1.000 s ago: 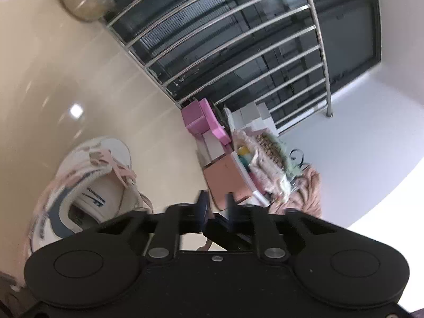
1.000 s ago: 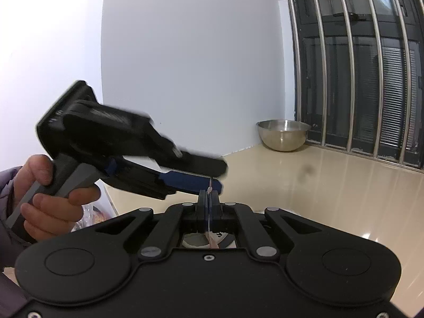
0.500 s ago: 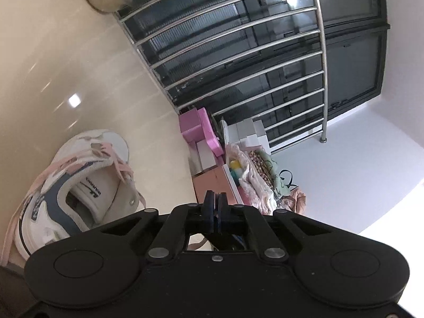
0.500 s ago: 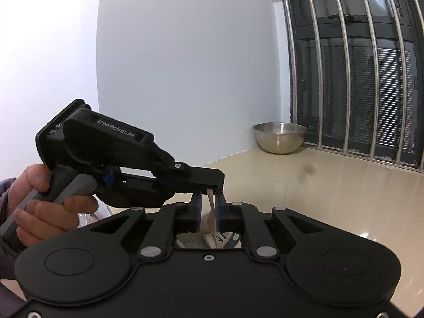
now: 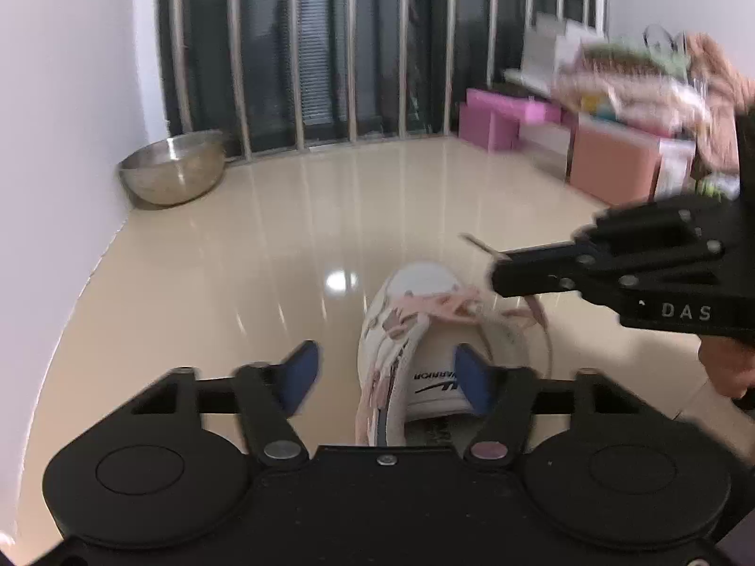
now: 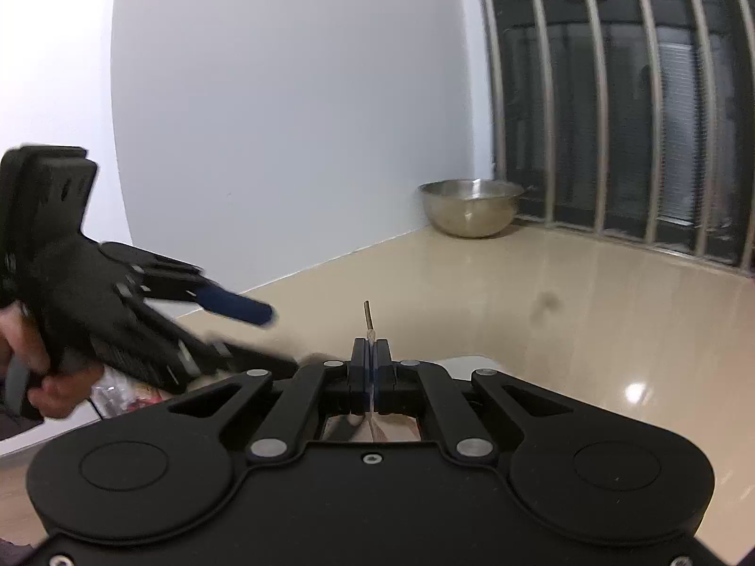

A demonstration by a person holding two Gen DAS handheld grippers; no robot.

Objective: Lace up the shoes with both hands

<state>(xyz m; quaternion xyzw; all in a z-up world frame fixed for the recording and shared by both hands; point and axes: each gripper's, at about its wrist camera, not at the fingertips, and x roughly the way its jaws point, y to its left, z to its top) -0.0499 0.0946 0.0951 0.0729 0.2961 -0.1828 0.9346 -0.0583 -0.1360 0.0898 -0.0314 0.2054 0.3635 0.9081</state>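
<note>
Sneaker point(image 5: 424, 353) sits on the floor at 6 o'clock. Right claw point(image 6: 370, 353) is pinching the floppy pink lace point(image 6: 367, 318) near its stiff tip, the best grab spot. Left claw point(image 5: 387, 372) just spread, empty.

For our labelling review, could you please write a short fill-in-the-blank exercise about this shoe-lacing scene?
1. The right gripper is shut on the pink ____.
2. The left gripper has just been opening; its fingers now stand ____.
3. The steel bowl sits on the ____.

Missing words: lace; open; floor
</note>
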